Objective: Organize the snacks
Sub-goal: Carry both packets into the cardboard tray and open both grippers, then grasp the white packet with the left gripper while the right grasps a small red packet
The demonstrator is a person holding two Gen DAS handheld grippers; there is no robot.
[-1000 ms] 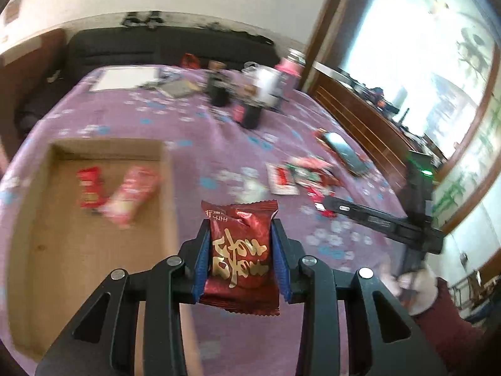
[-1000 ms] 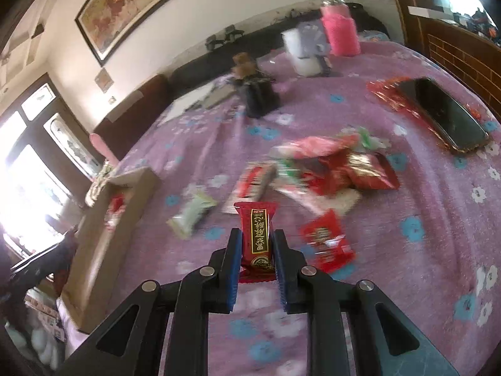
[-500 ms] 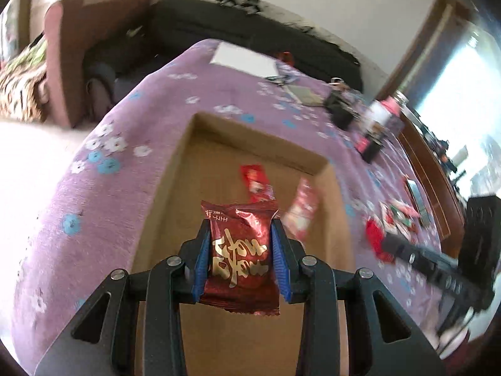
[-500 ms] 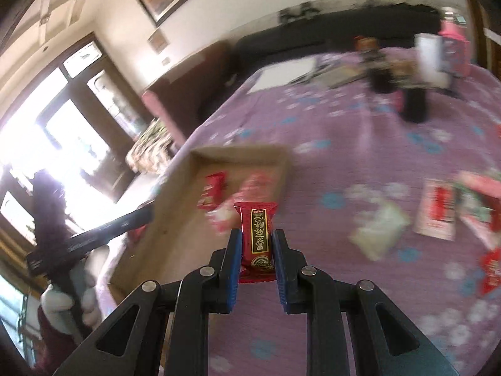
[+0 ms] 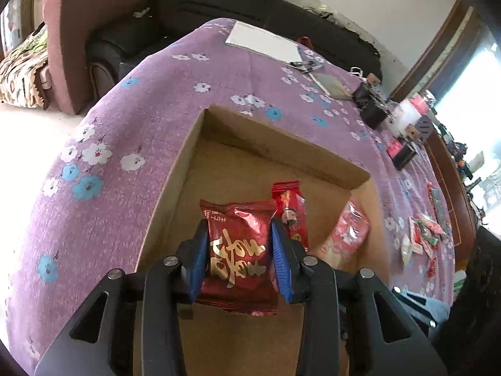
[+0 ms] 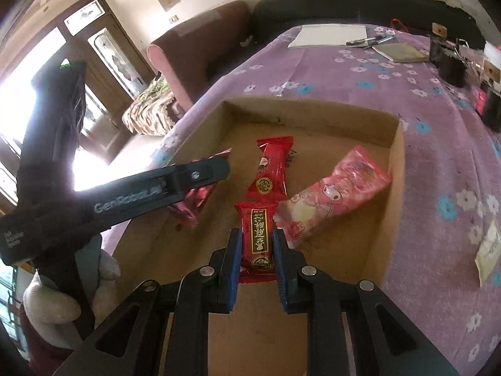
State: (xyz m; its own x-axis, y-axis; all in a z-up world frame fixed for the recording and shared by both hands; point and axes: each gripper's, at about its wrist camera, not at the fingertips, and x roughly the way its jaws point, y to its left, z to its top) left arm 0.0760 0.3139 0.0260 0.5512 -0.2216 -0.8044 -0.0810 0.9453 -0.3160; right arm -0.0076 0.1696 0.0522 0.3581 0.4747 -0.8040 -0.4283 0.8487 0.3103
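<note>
Grippers are both hanging over the open cardboard box (image 6: 395,169) on the purple flowered tablecloth (image 5: 131,131): the left gripper (image 5: 239,261) is clamping a dark red foil packet (image 5: 239,250) with gold script between its blue pads, and the right gripper (image 6: 257,255) is pinching a slim red bar (image 6: 258,238) upright. Beyond them, on the box floor, a red wrapped candy (image 6: 271,169) is lying beside a pink packet (image 6: 338,197) that is leaning toward the right wall. Farther off, loose snacks (image 5: 426,235) are lying near the cloth's right edge, and a white sheet (image 6: 328,35) is sitting at its far edge.
</note>
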